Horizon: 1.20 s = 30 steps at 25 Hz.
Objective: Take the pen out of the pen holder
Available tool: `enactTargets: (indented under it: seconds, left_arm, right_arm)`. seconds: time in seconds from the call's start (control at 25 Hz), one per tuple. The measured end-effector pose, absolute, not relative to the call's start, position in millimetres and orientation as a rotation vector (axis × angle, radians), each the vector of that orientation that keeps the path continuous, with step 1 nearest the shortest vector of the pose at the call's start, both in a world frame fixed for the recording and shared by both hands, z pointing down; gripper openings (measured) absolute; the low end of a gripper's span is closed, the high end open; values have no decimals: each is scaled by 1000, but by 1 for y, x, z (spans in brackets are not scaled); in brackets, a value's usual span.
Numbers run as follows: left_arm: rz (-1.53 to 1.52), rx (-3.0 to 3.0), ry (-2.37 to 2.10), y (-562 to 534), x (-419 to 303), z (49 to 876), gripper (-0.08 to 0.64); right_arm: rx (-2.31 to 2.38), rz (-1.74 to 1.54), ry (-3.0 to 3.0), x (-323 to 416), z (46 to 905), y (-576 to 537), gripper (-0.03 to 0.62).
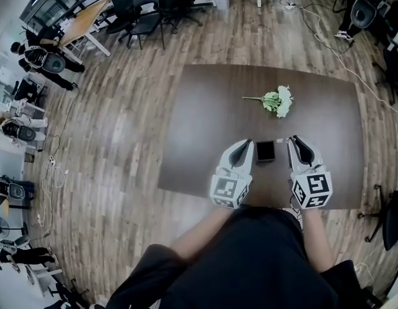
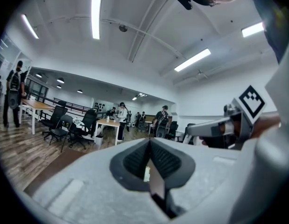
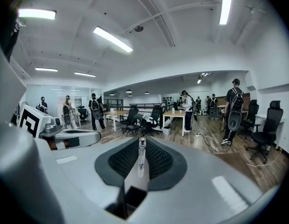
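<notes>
**Pen Out, Held by the Right Tool**

Head view: the pen holder (image 1: 265, 151) stood on the desk (image 1: 205, 121) between the left tool (image 1: 246, 144) and the right tool (image 1: 294, 140).

Left gripper view: its jaws were pressed together, apparently empty.

Right gripper view: its jaws pinched the pen (image 3: 141, 154) upright. We judged the removal essentially done.

light: bright, even, ceiling strip lights (image 2: 96, 13) | fisheye warp, dark corners | foreground soft
</notes>
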State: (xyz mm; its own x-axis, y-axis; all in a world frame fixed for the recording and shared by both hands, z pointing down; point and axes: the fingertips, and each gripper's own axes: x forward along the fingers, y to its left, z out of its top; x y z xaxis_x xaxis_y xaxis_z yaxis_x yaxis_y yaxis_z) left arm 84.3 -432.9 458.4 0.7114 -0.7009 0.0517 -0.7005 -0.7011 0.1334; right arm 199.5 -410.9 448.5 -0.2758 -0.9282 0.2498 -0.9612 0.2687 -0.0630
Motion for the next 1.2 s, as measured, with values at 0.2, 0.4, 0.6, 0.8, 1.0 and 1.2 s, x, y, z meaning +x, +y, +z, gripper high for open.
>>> enactTargets:
  seconds: [0.2,0.4,0.6,0.8,1.0,1.2]
  left_arm:
    - [-7,2788,-1124,-432,97,454,3]
    - [-5,2800,-1111,-430,104,453,3]
    - [7,2798,-1131,-433,103,455,3]
    - [8,2780,-1170,-441,97,454,2]
    - [13,2778,-1206,-450,94,450,2]
    - [33,2761,-1237,-453,81,456,3]
  right_arm:
    - [1810,328,-2379,209,445,-408,48]
    - [1822,395,-2419,210,442,-408,48]
    - [1804,365,-2409,209,446,-413,48]
    - [1788,366,-2402,210,453,-418,48]
    - [1798,381,-2416,215,455,-424,48]
    - [1788,379,-2419,209,457,-429,48]
